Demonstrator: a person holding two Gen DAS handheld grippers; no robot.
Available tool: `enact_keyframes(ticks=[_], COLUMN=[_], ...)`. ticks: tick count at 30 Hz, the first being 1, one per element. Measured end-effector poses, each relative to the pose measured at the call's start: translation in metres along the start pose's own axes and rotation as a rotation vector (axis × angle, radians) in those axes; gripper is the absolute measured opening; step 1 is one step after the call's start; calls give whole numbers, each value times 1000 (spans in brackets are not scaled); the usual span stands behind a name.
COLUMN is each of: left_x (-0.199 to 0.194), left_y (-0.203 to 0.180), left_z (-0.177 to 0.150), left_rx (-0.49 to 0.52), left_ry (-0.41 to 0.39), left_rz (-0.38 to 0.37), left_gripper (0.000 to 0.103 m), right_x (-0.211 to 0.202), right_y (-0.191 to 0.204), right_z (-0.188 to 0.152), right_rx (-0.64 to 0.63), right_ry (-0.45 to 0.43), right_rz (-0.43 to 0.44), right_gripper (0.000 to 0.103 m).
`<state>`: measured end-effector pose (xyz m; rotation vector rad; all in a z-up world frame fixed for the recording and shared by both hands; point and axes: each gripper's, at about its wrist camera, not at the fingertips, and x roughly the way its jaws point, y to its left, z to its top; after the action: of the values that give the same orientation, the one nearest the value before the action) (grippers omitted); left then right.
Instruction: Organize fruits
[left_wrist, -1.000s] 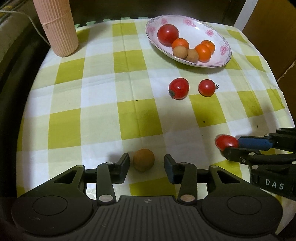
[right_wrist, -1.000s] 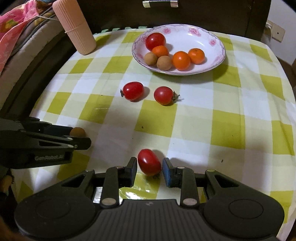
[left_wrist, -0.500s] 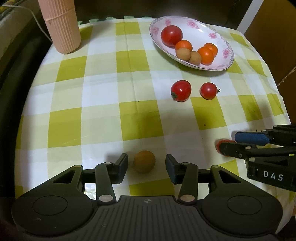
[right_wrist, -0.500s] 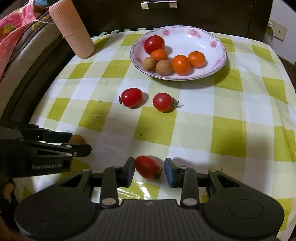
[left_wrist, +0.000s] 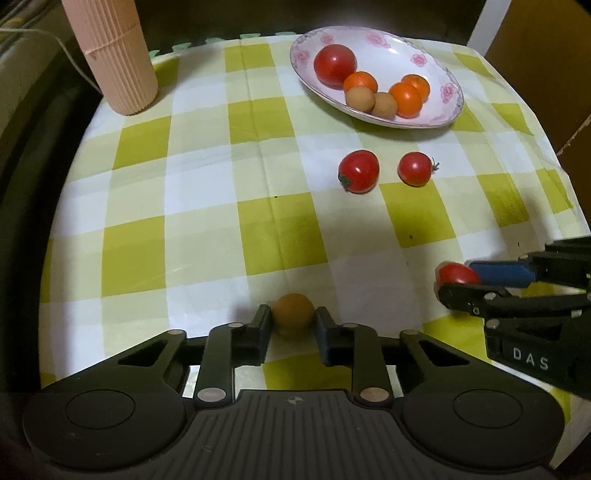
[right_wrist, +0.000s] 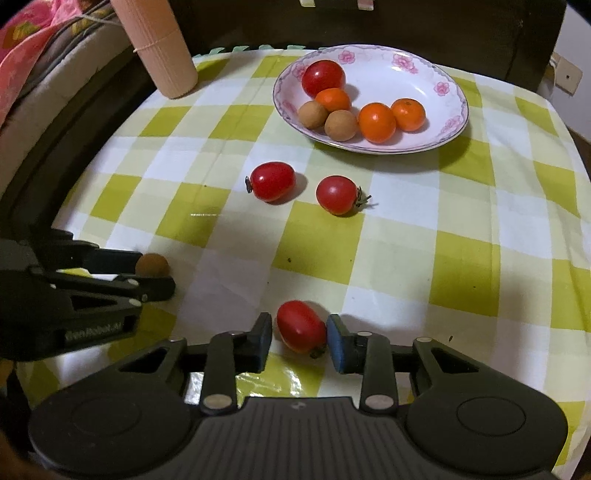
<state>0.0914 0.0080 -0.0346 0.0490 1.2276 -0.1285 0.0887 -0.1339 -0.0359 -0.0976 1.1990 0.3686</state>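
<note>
My left gripper (left_wrist: 291, 325) is shut on a small brown round fruit (left_wrist: 293, 314) resting on the checked tablecloth; it also shows in the right wrist view (right_wrist: 152, 265). My right gripper (right_wrist: 299, 334) has its jaws around a red cherry tomato (right_wrist: 301, 325); the right pad touches it and a small gap remains on the left. That tomato also shows in the left wrist view (left_wrist: 456, 275). Two more cherry tomatoes (right_wrist: 273, 181) (right_wrist: 337, 194) lie mid-table. A white floral plate (right_wrist: 443, 74) at the back holds a tomato, oranges and brown fruits.
A pink ribbed cylinder (left_wrist: 110, 55) stands at the back left corner. The table's yellow-and-white cloth (left_wrist: 184, 184) drops off at dark edges on the left and right. A dark cabinet stands behind the plate.
The left jaws have closed from wide open onto the brown fruit. The right jaws have narrowed around the tomato. Both grippers have moved slightly forward.
</note>
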Motion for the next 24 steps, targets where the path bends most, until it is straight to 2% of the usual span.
enact_keyframes(ticks=[24], left_x=[-16], left_y=[-8], left_z=[17], left_rx=[-18], left_ry=[-66], left_rz=[-70], left_gripper=[32], right_x=[-18], right_y=[-12], right_z=[8], right_rx=[65], right_ry=[-71], right_rz=[29], right_gripper=[27])
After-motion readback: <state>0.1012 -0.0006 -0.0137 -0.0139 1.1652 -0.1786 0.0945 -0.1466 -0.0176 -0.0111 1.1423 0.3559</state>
